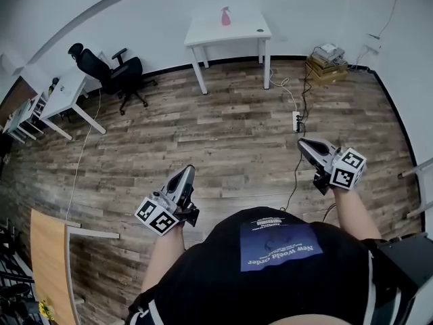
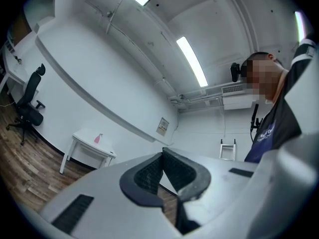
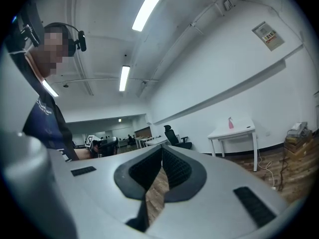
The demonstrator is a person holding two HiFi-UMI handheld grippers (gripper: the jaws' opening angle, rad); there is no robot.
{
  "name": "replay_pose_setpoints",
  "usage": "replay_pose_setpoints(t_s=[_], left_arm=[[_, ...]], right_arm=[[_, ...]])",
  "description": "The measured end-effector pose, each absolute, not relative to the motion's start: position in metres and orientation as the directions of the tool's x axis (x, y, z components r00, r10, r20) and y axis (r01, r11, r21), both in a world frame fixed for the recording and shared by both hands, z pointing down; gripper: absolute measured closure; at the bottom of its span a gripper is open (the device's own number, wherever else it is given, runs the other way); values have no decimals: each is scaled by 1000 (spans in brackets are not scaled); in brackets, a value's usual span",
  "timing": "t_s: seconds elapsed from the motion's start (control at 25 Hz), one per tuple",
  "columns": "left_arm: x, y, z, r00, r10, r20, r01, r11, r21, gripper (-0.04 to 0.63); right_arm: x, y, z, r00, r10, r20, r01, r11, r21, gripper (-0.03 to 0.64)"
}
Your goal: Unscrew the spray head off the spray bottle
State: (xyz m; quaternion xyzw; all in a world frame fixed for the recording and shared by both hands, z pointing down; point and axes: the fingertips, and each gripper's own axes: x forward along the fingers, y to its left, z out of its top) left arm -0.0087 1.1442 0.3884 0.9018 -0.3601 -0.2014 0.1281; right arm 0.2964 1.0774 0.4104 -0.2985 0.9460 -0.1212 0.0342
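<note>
The spray bottle, pink, stands upright on a white table at the far wall, well apart from both grippers. Between the person and that table lies wood floor. On it, to the right, a power strip w/ cables lies near the line from the right gripper to the table. A black office chair stands left of the table, beside a second white desk. At the right corner, by the wall, is a stack of boxes w/ sth. on top; what is inside I cannot tell. The bottle is too small to read its fill level. A wood tabletop is at the lower left, near the person.

Left gripper: fingers fully together, nothing between them. Right gripper: same, pads closed on each other, empty. Both are held in the air in front of the body, and their own views look toward the table & bottle.
</note>
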Motion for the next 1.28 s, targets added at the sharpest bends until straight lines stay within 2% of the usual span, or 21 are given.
replay_pose_setpoints(t_s=[0.2,0.48,0.96,1.08,1.28], left_arm=[[4,1107,394,672,-691,-265,-580,-714,392,594],[-19,1049,408,696,-668,-264,-546,-731,410,592],[-133,924,397,783,-556,-278,-451,-815,363,594],[-159,903,405,791,-548,-271,-442,-819,365,594],[-186,869,411,782,-560,-274,-446,-809,382,594]], right_arm=[[303,1046,429,-820,-571,34,-556,783,-279,618],[282,1001,442,-796,-602,60,-591,752,-290,618],[175,903,404,-711,-703,9,-679,684,-265,618],[150,887,404,-710,-705,-14,-672,682,-287,618],[124,860,408,-722,-692,17,-667,689,-282,618]])
